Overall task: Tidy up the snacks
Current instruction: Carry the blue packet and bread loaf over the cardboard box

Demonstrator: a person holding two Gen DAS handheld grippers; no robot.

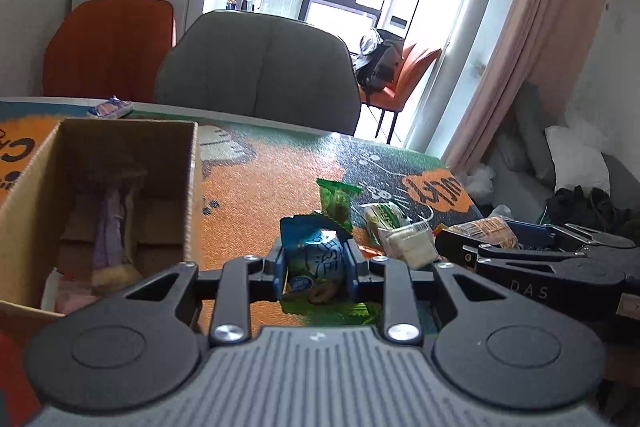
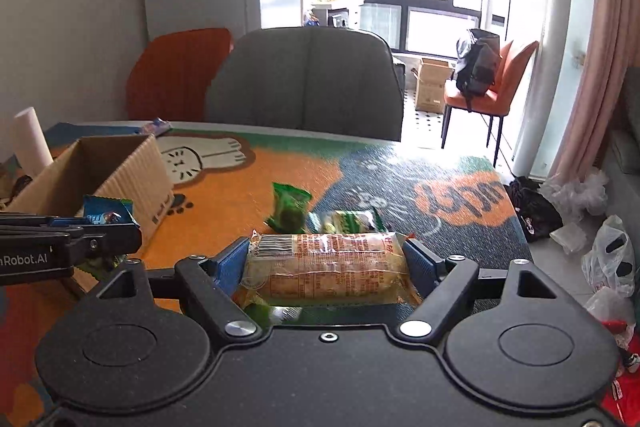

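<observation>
I have a snack in each gripper and both are clear of the table mat (image 2: 280,167), so I judge this the carry step: picked, not yet dropped. My left gripper (image 1: 316,267) is clamped narrowly on a blue snack packet (image 1: 316,251), its crinkled top poking up between the blue pads. My right gripper (image 2: 326,267) is clamped across a long clear-wrapped cake bar (image 2: 326,263), held end to end; the wrapper is glossy with red print and a barcode at its left end, the filling pale yellow.

The cardboard box (image 1: 192,187) stands open just left of the left gripper, with something purple already inside. Next, I think, each packet must go over that rim and be released one at a time, since the two grippers sit close together.

A green packet (image 2: 290,207) and a green-and-white packet (image 2: 348,221) lie on the mat ahead, waiting
</observation>
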